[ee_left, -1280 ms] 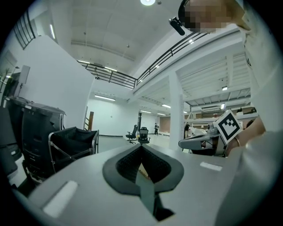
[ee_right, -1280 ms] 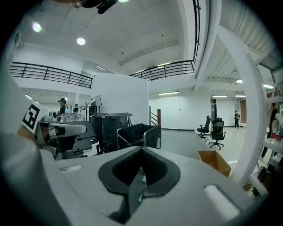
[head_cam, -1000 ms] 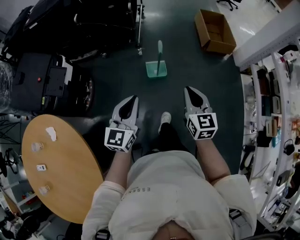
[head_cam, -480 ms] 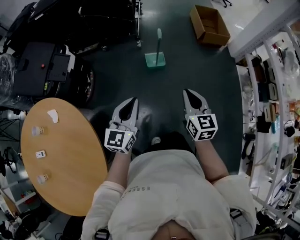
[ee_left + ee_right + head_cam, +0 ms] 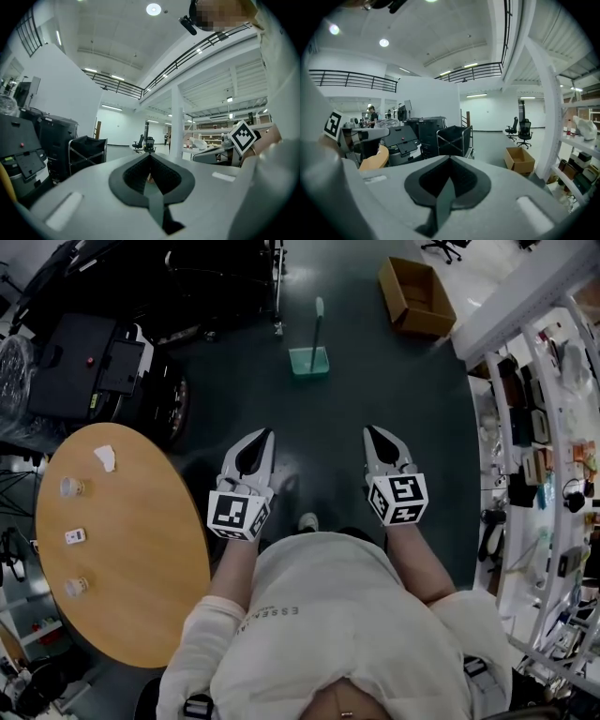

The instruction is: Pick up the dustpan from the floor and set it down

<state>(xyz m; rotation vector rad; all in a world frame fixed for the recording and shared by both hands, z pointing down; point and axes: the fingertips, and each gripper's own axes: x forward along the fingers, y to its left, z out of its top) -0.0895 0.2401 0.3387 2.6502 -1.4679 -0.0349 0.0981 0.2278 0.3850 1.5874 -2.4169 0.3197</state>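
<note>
In the head view a green dustpan [image 5: 310,361] stands on the dark floor ahead of me, its pale handle [image 5: 319,313] rising from it. Both grippers hang side by side well short of it, apart from it, pointing toward it. My left gripper [image 5: 268,433] is shut and holds nothing; its tips meet in the left gripper view [image 5: 150,155]. My right gripper [image 5: 369,430] is likewise shut and empty, with its jaws closed together in the right gripper view [image 5: 450,158]. The dustpan cannot be made out for certain in either gripper view.
A round wooden table [image 5: 141,615] with small items stands at my left. Black machines [image 5: 94,381] and a black cart [image 5: 452,136] lie at the left and back. An open cardboard box [image 5: 417,294] sits at the far right, beside crowded shelves [image 5: 539,427].
The dustpan has drifted toward the top of the head view, and its gap to the grippers has widened a little. A white shoe has drawn back. Both grippers stay shut.
</note>
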